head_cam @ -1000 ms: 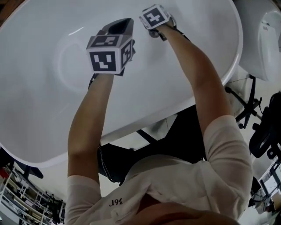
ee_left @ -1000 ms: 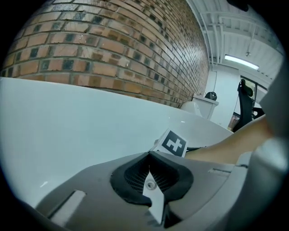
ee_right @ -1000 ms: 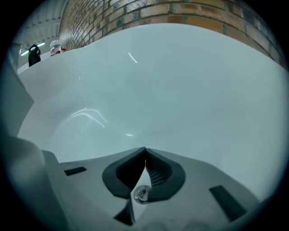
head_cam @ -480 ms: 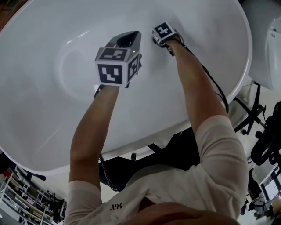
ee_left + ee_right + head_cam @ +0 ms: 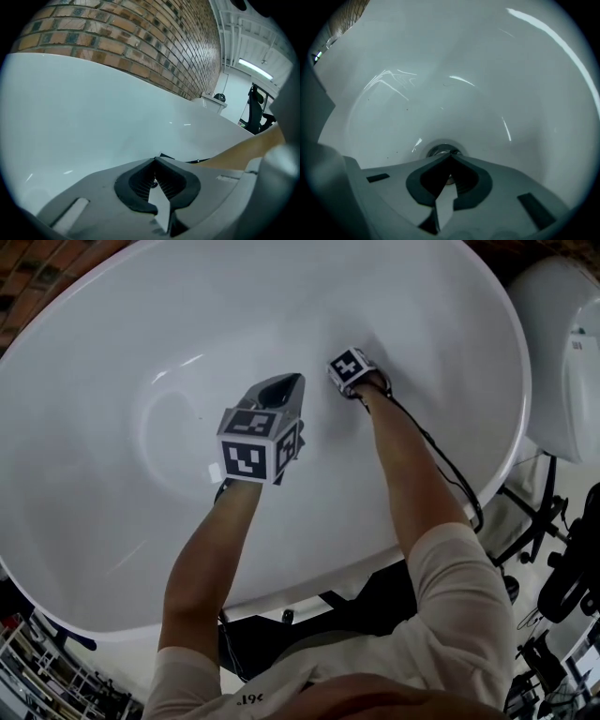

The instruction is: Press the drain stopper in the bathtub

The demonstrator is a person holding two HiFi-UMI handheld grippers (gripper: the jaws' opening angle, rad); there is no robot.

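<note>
Chrome and round, the drain stopper (image 5: 442, 151) sat at the lowest point of the bathtub (image 5: 511, 343) floor. It lay just beyond the right gripper (image 5: 450, 158), whose jaws were closed tip to tip on nothing. Their point rested at the stopper's near edge; actual contact could not be told.

Against a second earlier, that gripper's marker cube (image 5: 349, 367) looked smaller in the head view and the arm reached longer. It had sunk deeper toward the floor, so the press seemed about to begin, or just begun.

The left gripper (image 5: 281, 390) hung near, to the left, jaws likewise together and empty, aimed at the far tub wall.

The tub was white, glossy and oval — smooth curved sides, streaks of reflected light, a few dark specks. Rough red-brown brick wall (image 5: 140, 37) rose beyond its far rim.
</note>
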